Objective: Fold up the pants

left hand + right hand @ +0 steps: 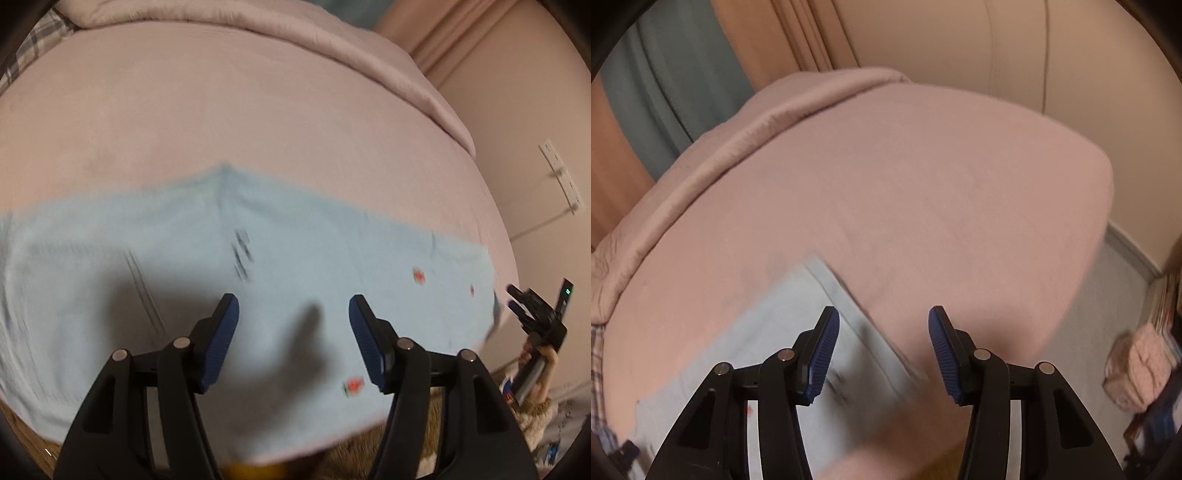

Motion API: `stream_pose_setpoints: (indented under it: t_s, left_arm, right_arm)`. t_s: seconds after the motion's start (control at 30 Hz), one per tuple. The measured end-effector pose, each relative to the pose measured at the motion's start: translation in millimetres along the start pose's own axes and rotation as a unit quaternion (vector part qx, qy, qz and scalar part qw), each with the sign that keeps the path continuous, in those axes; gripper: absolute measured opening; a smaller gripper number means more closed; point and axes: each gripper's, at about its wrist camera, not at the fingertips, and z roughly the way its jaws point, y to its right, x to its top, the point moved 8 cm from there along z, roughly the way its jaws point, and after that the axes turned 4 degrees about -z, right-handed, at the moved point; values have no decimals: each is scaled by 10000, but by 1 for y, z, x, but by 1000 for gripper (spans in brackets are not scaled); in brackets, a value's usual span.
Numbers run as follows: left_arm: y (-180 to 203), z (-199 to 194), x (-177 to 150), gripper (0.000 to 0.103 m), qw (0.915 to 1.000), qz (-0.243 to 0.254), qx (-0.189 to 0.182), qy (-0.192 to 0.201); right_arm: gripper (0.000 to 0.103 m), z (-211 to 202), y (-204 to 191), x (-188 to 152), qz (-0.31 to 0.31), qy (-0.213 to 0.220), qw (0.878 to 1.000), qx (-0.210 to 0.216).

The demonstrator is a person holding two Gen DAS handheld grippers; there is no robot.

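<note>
Black arms with ribbed blue pads point(221, 343) are seen closest, on the left gripper point(293, 341); its jaws are spread wide with nothing pinched. Soft light blue pants point(258, 258) with small red prints are laid flat on the pink bed point(221, 110), under these jaws. On the right gripper point(884, 354) the jaws are spread too, held over the pants' edge point(812, 332). A puffy pink blanket point(738, 122) is bunched at the far side. A plaid cloth point(33, 48) is seen at the corner.
</note>
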Motion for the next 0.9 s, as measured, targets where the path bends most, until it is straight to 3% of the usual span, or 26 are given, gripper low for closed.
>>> stream_pose_setpoints:
  t_s: [0.07, 0.1, 0.13, 0.17, 0.2, 0.4, 0.53, 0.7, 0.83, 0.9]
  left_arm:
    - [6, 5, -15, 62, 9998, 33, -95, -162]
    - [7, 7, -19, 62, 9997, 37, -125, -197]
    - [10, 10, -24, 62, 9995, 64, -162, -259]
    - [10, 14, -27, 62, 9993, 70, -160, -316]
    - [11, 18, -31, 62, 9991, 80, -139, -381]
    - [12, 24, -38, 62, 9992, 208, 10, -340]
    - [9, 26, -41, 62, 9994, 102, -33, -339]
    - [11, 24, -39, 62, 9992, 93, 61, -378]
    - [15, 19, -38, 62, 9992, 62, 72, -399]
    - [17, 15, -38, 63, 9994, 71, 74, -341]
  right_arm:
    - [50, 7, 3, -10, 0, -153, 9999, 16]
    - [45, 10, 4, -14, -18, -175, 9998, -11]
    - [40, 12, 5, -17, -43, -206, 9998, -23]
    - [26, 10, 7, -25, -58, -264, 9996, 46]
    - [19, 12, 5, -28, -47, -322, 9994, 151]
    - [10, 1, 7, -20, 138, -82, 9996, 222]
    - [9, -6, 8, -16, 216, 90, 9995, 195]
    - [9, 25, 16, -32, 273, -237, 9993, 113]
    - [11, 8, 19, -28, 433, -157, 9986, 244]
    - [25, -4, 20, -29, 421, -96, 9988, 211]
